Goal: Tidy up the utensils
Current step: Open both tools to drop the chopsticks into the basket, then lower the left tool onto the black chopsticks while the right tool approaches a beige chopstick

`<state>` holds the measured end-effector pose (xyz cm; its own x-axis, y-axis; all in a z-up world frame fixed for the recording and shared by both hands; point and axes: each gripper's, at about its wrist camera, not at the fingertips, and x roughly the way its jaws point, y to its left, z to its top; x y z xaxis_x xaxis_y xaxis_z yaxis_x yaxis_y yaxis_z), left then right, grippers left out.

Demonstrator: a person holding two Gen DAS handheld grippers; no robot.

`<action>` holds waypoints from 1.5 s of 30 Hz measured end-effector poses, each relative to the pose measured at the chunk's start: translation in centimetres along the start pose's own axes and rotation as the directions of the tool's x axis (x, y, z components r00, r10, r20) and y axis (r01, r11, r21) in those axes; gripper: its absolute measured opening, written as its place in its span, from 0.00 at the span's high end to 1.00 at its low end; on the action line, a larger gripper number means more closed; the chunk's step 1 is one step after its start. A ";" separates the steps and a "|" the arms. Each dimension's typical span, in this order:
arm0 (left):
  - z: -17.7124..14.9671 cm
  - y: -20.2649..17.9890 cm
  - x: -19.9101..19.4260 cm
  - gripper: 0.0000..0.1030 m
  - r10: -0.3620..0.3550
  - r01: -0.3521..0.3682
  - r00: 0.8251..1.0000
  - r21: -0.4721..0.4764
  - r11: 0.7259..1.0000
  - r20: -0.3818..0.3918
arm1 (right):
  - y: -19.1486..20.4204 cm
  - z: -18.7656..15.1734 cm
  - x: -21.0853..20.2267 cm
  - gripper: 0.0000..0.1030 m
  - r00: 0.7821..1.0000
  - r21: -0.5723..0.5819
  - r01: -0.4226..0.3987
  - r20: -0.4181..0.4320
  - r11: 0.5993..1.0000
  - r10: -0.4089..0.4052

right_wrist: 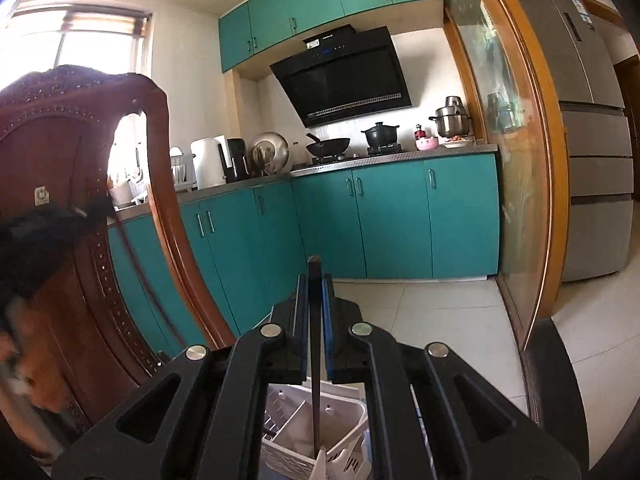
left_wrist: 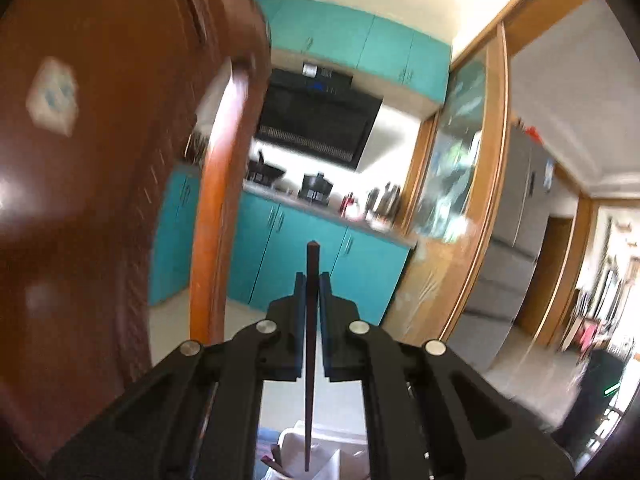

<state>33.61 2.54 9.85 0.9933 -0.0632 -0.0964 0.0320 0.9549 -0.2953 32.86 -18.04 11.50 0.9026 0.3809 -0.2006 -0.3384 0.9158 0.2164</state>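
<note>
My left gripper (left_wrist: 312, 280) is shut on a dark brown chopstick (left_wrist: 310, 360); the stick runs lengthwise between the jaws, its blunt end poking out past the tips and its thin end hanging down toward me. My right gripper (right_wrist: 315, 280) is shut on a dark chopstick (right_wrist: 315, 360) in the same way. Its lower end hangs over a white plastic utensil holder (right_wrist: 340, 420) seen below the jaws. In the left wrist view a white edge of the holder (left_wrist: 292, 438) shows at the bottom. Both grippers are raised and point across the kitchen.
A carved dark wooden chair back (right_wrist: 80, 200) stands close on the left, filling the left of the left wrist view (left_wrist: 80, 200). Teal cabinets (right_wrist: 392, 216), a stove counter with pots (right_wrist: 380, 152), a range hood (right_wrist: 344, 76), a glass sliding door (right_wrist: 508, 160) and a fridge (right_wrist: 592, 140) lie ahead.
</note>
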 end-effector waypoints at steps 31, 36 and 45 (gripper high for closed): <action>-23.8 3.0 0.8 0.78 0.064 0.053 0.671 0.134 0.990 -0.739 | -3.7 -18.5 0.3 0.62 0.787 -0.056 0.177 -0.591 0.983 -0.175; -24.9 0.7 -0.2 0.52 0.100 0.134 0.687 0.260 0.956 -0.720 | -7.3 -19.9 2.3 0.62 0.728 0.131 0.311 -0.670 0.941 -0.148; -25.4 -0.6 -0.9 0.81 0.119 0.129 0.678 0.277 0.952 -0.725 | -4.7 -21.1 3.6 0.59 0.724 0.014 0.264 -0.663 0.964 -0.189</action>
<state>29.93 -5.30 -14.02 0.5975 -0.1396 -0.7896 0.1891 0.9815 -0.0304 32.12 -18.29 -10.44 0.5411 0.1876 -0.8198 -0.0845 0.9820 0.1689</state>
